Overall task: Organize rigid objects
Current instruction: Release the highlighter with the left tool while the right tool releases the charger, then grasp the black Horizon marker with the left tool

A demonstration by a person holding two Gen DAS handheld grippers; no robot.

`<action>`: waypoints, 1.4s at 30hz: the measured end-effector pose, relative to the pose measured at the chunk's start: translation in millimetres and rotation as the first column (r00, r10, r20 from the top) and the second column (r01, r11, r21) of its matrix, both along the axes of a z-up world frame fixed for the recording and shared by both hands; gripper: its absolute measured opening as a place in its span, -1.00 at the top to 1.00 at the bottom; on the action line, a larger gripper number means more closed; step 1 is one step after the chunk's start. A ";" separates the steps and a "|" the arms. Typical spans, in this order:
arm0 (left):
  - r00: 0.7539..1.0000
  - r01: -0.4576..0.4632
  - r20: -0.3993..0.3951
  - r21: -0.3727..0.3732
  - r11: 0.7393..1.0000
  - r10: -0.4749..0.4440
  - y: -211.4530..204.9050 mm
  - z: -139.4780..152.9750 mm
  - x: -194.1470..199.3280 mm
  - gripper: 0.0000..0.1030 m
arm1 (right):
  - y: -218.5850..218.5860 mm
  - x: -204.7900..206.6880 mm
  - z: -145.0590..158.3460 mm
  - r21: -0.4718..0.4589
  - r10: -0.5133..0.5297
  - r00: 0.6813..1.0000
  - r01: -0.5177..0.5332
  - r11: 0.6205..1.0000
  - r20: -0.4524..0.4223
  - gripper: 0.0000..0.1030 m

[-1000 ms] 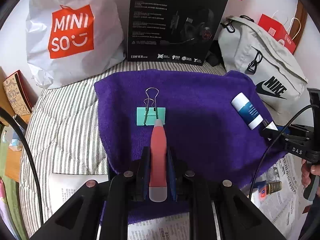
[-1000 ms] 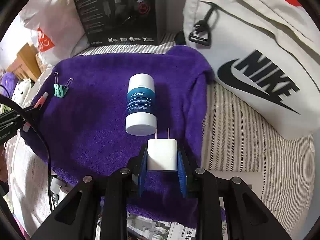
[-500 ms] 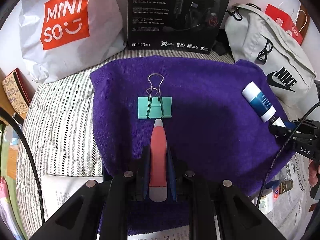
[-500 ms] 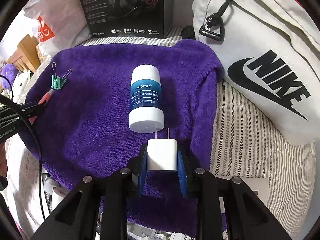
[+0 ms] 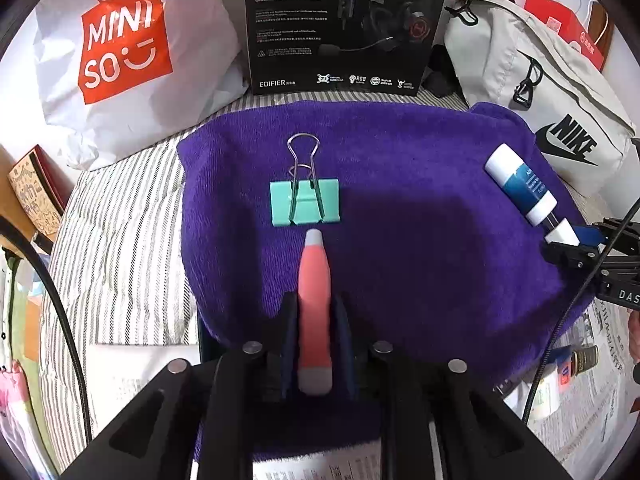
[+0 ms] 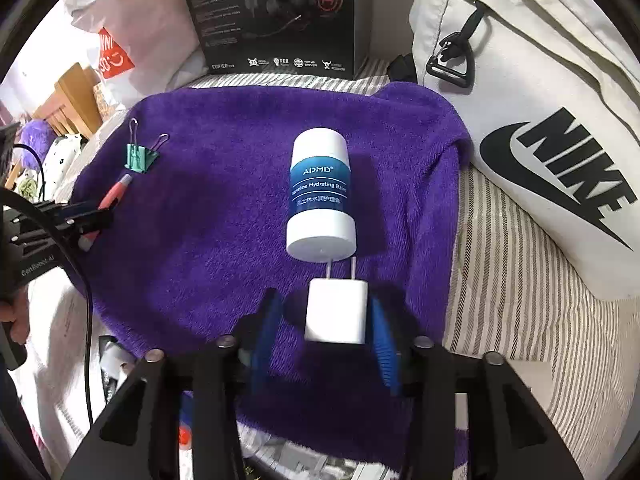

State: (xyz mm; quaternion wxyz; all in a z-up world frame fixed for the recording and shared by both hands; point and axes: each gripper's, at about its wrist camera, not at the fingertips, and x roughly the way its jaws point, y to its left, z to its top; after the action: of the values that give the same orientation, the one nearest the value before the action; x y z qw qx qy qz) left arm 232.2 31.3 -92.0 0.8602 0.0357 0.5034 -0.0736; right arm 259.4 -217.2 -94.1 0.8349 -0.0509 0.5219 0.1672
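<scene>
Coral plastic pen [image 5: 315, 300], stiff and light, sits pinched mid-barrel in your left gripper [image 5: 315, 334]; right gripper [image 6: 336, 316] spread around small white charger cube [image 6: 336, 310]; green binder clip [image 5: 305, 202] at twelve o'clock.

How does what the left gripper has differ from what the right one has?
The left gripper is clamped on a slim pink pen-like tool; the right gripper has opened, its blue pads standing off a boxy white charger plug. The tool tapers toward the green binder clip; the charger's prongs point at the balm bottle. Both sit over the purple towel.
</scene>
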 end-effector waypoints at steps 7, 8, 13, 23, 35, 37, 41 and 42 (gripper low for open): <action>1.000 -0.019 -0.017 0.023 1.000 0.019 -6.3 1.2 -13.5 0.17 | -7.5 -22.9 18.6 -0.012 -0.013 0.999 0.013 1.000 0.034 -0.15; 0.999 -0.032 -0.015 0.018 0.999 0.033 -5.6 2.6 -15.2 0.17 | -9.9 -27.2 21.8 -0.006 -0.018 0.999 0.018 1.000 0.040 -0.15; 0.998 -0.062 0.011 0.002 0.998 0.062 -5.2 19.3 -37.4 0.17 | -21.4 -52.1 32.9 -0.027 -0.045 0.997 0.047 0.999 0.068 -0.16; 0.999 -0.011 0.040 -0.015 1.000 0.012 -31.5 38.3 -94.9 0.06 | -52.4 -105.8 36.7 0.035 -0.112 0.992 0.111 0.993 0.052 -0.16; 1.000 0.007 -0.028 -0.057 0.998 -0.009 -77.9 6.6 -120.9 0.06 | -76.5 -158.3 38.0 0.095 -0.183 0.983 0.180 0.979 0.015 -0.16; 0.999 0.005 -0.041 -0.046 0.999 -0.007 -83.1 2.0 -118.8 0.06 | -78.7 -165.1 38.2 0.098 -0.189 0.982 0.187 0.977 0.013 -0.16; 0.999 0.005 -0.053 -0.024 1.000 -0.006 -89.9 -4.8 -114.5 0.06 | -75.7 -171.8 38.0 0.090 -0.178 0.984 0.177 0.980 0.008 -0.16; 0.999 0.001 -0.054 -0.024 1.000 -0.003 -90.6 -5.8 -114.4 0.06 | -74.5 -172.8 38.2 0.086 -0.177 0.984 0.176 0.981 0.009 -0.16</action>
State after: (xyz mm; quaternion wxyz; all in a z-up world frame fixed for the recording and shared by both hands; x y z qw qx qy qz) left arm 117.8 -59.4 -97.8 0.8465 0.0238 0.5256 -0.0814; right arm 86.6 -291.7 -55.9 0.8522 0.0296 0.5098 0.1140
